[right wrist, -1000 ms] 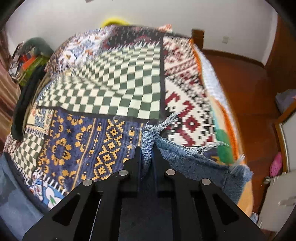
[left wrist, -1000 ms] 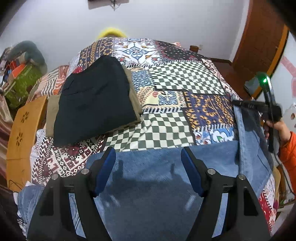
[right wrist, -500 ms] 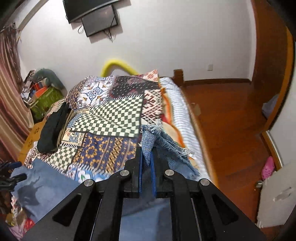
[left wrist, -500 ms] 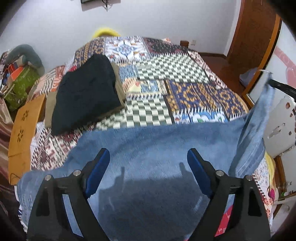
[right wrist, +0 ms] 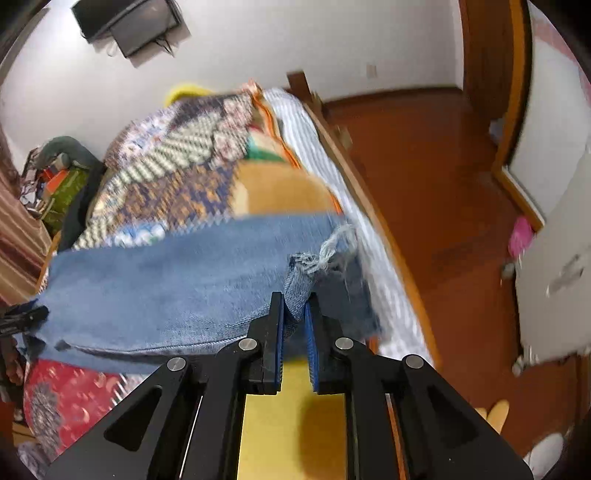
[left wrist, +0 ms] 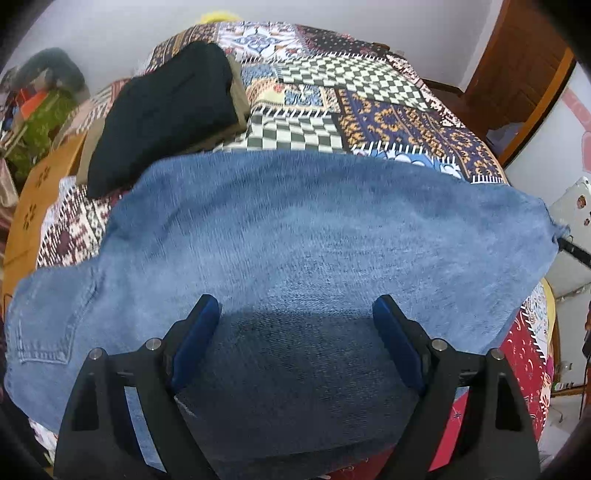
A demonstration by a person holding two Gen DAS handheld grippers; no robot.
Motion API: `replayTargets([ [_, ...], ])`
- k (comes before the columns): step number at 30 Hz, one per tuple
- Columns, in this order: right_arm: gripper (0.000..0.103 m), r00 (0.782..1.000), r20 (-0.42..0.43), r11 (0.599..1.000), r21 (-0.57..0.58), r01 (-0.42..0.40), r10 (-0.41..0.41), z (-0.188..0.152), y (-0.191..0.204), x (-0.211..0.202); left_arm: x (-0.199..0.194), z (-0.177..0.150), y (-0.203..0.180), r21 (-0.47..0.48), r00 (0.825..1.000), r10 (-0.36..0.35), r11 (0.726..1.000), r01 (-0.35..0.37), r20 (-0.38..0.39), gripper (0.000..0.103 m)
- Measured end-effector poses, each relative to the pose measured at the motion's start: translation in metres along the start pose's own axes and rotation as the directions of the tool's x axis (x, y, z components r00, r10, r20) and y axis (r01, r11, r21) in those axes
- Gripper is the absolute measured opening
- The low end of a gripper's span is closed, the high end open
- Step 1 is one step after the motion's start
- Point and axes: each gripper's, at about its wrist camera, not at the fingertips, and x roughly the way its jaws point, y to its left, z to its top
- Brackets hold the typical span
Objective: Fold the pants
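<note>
Left gripper (left wrist: 295, 321) up front, jaws spread wide and just been opening more, nothing pinched, blue pads (left wrist: 199, 332) hanging over the denim with only shadowed cloth between them. Right gripper (right wrist: 293, 314) jaws nearly together and clamped on the frayed hem of the blue jeans (left wrist: 314, 236), though just been easing apart a touch, with cloth still caught between the pads. Jeans spread flat across the near end of the bed, one leg doubled over so the hem sits lifted at the right-hand edge, back pocket down by the near left corner. Under that, patchwork bedspread (left wrist: 369, 110) with checkerboard and orange-on-navy squares running to the far end. Further back on the left side, black folded garment (left wrist: 166, 110) stacked on a tan one, apart from the jeans. Past the bed's right edge, wooden floor (right wrist: 424, 177) and a door frame; wall-mounted TV (right wrist: 136, 26) on the far wall. Right view pretty blurred.
</note>
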Motion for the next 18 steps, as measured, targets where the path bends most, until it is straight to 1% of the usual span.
replayTargets([
  [1,0.014,1.0,-0.021,1.0,0.003,0.01,-0.01,-0.002,-0.002,0.004,0.001,-0.001,-0.001,-0.003,1.0,0.005,1.0,-0.005,0.0,0.087],
  [2,0.019,0.999,-0.042,1.0,0.006,0.019,-0.019,-0.003,-0.004,0.007,0.002,-0.002,-0.001,-0.004,1.0,0.01,1.0,-0.01,0.003,0.087],
  [3,0.025,0.998,-0.052,1.0,0.009,0.025,-0.024,-0.004,-0.007,0.007,0.002,-0.003,-0.003,0.0,1.0,0.02,1.0,-0.02,0.011,0.088],
  [4,0.029,0.998,-0.057,0.999,0.012,0.033,-0.032,-0.005,-0.01,0.006,0.002,-0.003,-0.005,0.003,0.999,0.027,1.0,-0.027,0.017,0.089],
  [6,0.041,0.998,-0.044,0.999,0.019,0.051,-0.05,-0.005,-0.017,-0.001,0.003,-0.005,-0.008,0.01,0.999,0.042,0.999,-0.043,0.027,0.091],
  [8,0.046,0.998,-0.007,0.998,0.026,0.062,-0.062,0.002,-0.022,-0.006,0.004,-0.005,-0.009,0.01,0.998,0.052,0.999,-0.052,0.031,0.093],
  [9,0.048,0.998,0.008,0.997,0.035,0.063,-0.064,0.005,-0.024,-0.007,0.004,-0.005,-0.01,0.008,0.998,0.054,0.998,-0.054,0.032,0.093],
  [12,0.049,0.998,0.03,0.996,0.073,0.051,-0.053,0.02,-0.03,0.003,0.005,-0.004,-0.009,0.001,0.998,0.054,0.999,-0.054,0.03,0.094],
  [16,0.049,1.0,0.005,0.998,0.059,0.025,-0.025,0.04,-0.03,0.03,0.007,-0.004,-0.009,-0.005,0.997,0.065,0.998,-0.065,0.029,0.097],
  [18,0.055,1.0,-0.029,0.998,0.057,0.001,0.001,0.052,-0.03,0.05,0.007,-0.004,-0.009,-0.01,0.997,0.067,0.998,-0.067,0.026,0.098],
])
